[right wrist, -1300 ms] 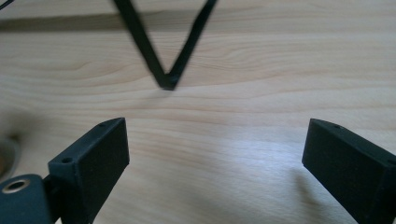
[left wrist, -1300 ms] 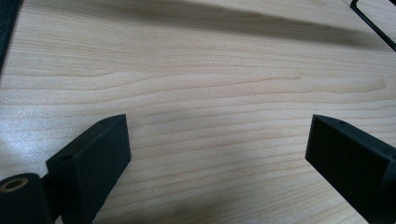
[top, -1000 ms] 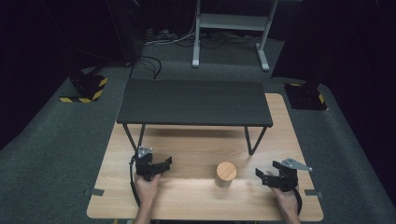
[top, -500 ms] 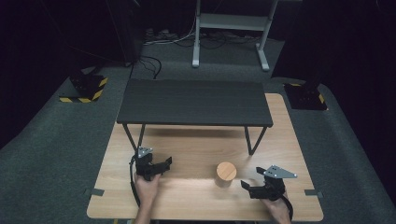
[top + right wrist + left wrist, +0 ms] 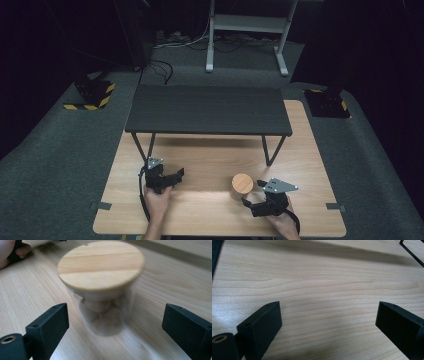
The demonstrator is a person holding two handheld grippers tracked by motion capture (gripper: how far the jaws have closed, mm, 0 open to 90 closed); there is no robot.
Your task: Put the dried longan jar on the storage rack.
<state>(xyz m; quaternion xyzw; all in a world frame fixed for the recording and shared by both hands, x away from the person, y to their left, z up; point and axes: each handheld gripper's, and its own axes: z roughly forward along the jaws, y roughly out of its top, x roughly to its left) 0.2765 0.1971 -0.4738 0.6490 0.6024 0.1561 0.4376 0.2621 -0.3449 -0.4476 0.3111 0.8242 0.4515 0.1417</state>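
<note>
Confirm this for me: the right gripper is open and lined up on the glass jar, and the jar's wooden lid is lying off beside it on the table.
Not quite. The wooden lid sits on top of the glass jar, closing it; it is not lying on the table. The right gripper view shows this. The rest holds: the right gripper is open, jaws spread wide either side of the jar.

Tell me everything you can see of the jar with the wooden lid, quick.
The jar is a small clear glass cylinder, standing upright on the wooden table. A round, flat lid of pale wood closes its top. Inside lie rounded tan pieces, too blurred to identify. The right gripper faces it, jaws wide apart, one on either side of it and not touching. In the high view it stands just left of that gripper.
</note>
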